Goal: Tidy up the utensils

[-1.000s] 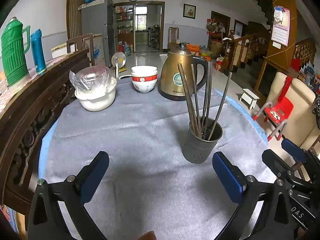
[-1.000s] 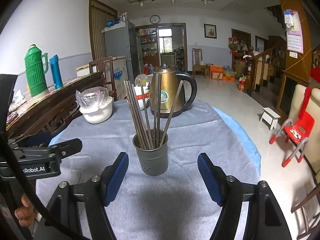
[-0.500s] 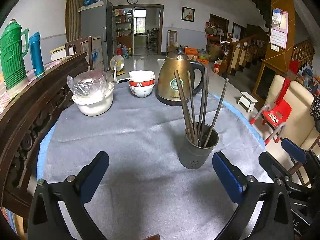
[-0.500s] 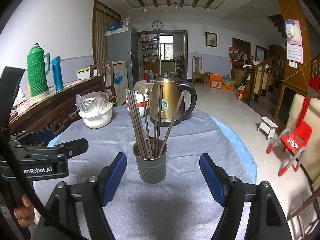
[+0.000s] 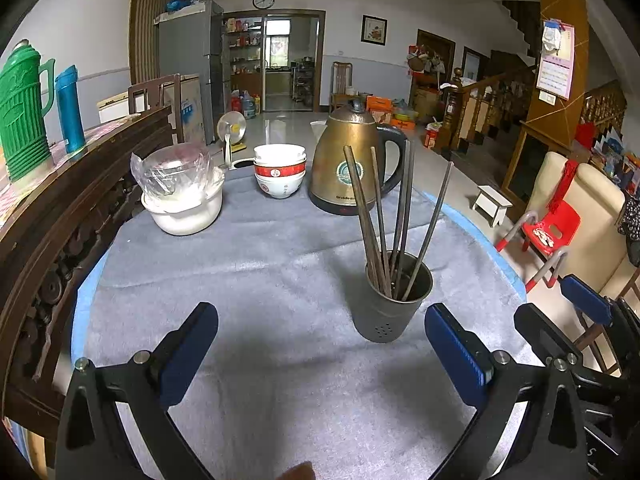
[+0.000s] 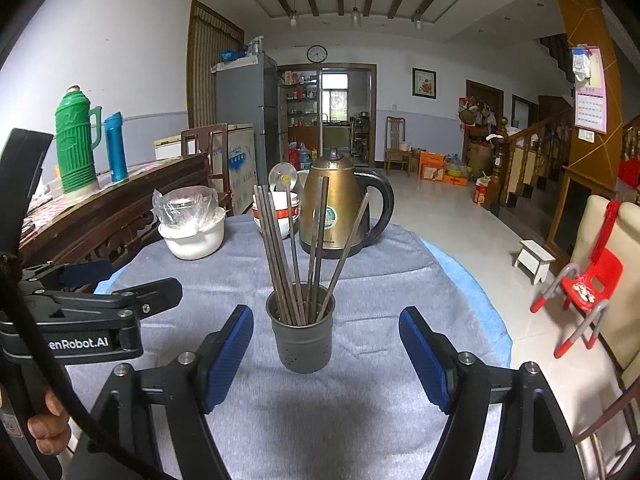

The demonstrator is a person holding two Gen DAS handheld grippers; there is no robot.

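Observation:
A dark grey metal holder [image 5: 390,306] stands upright on the grey tablecloth [image 5: 256,276] with several dark chopsticks [image 5: 382,220] standing in it. In the right wrist view the holder [image 6: 301,340] and its chopsticks [image 6: 298,248] sit just ahead of the fingertips, centred. My left gripper [image 5: 320,354] is open and empty, with the holder ahead and to the right of its middle. My right gripper [image 6: 326,354] is open and empty. The left gripper also shows in the right wrist view [image 6: 120,304], and the right gripper in the left wrist view [image 5: 560,316].
A brass kettle [image 5: 354,168], stacked red-and-white bowls [image 5: 280,172] and a white bowl with a plastic bag [image 5: 182,196] stand at the table's far side. A carved wooden sideboard [image 5: 60,208] with a green thermos [image 5: 22,112] runs along the left. The table's blue edge [image 6: 472,292] drops off on the right.
Both grippers have drawn back and risen a little, so the holder sits farther from the fingertips. Both stay open. The holder and chopsticks have not moved.

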